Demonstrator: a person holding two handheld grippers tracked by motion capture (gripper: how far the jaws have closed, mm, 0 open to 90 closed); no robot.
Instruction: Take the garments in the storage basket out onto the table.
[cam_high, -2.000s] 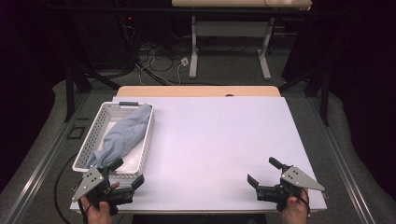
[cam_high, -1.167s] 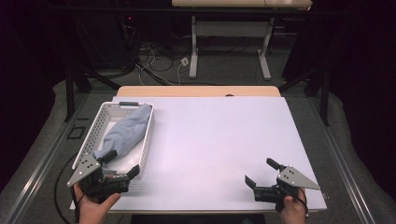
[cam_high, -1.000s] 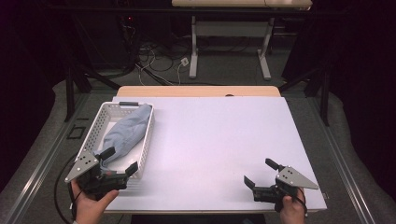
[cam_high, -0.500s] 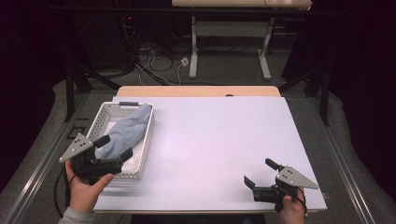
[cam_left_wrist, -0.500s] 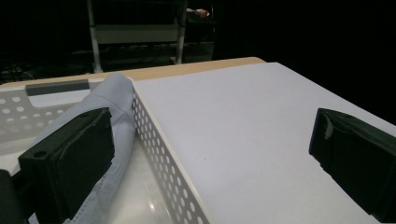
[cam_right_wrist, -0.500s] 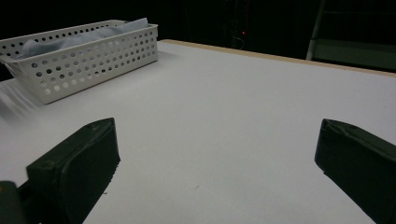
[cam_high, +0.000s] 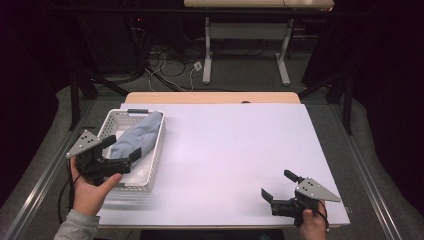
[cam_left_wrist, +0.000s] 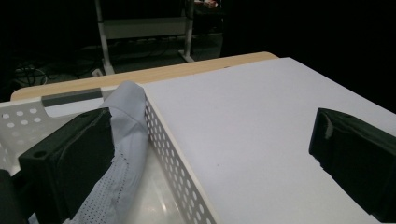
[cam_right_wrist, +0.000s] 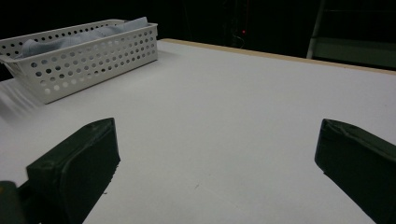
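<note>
You're in the reach step: your left gripper (cam_high: 119, 152) hangs over the near end of the white basket (cam_high: 150, 165), jaws wide apart, nothing held yet. In the left gripper view one jaw sits inside the basket, just beside the blue-grey cloth (cam_left_wrist: 122, 154), and the other is out over the bare bench (cam_left_wrist: 261, 140), so the jaws straddle the basket's long wall. The cloth lies lengthwise in the basket, one end draped up on the far rim; the basket sits at the bench's left edge.

Next move, as I judge it: shift the left gripper leftwards so both jaws clear the wall, drop onto the cloth's near end, close on a good fold, then lift w/o dragging the basket. The wall's the risk: pinch it along w/ the fabric and the whole basket comes up.

Your right gripper (cam_high: 280, 192) rests low at the near right corner of the bench, jaws also apart, empty, well apart from the basket.

Vs 0.5 s ago: the left gripper has moved up and inward from beside the basket's near-left corner to over its near end. Vs 2 s ago it's come forward from the bench's front edge. Right gripper, basket and cloth: basically unchanged.
</note>
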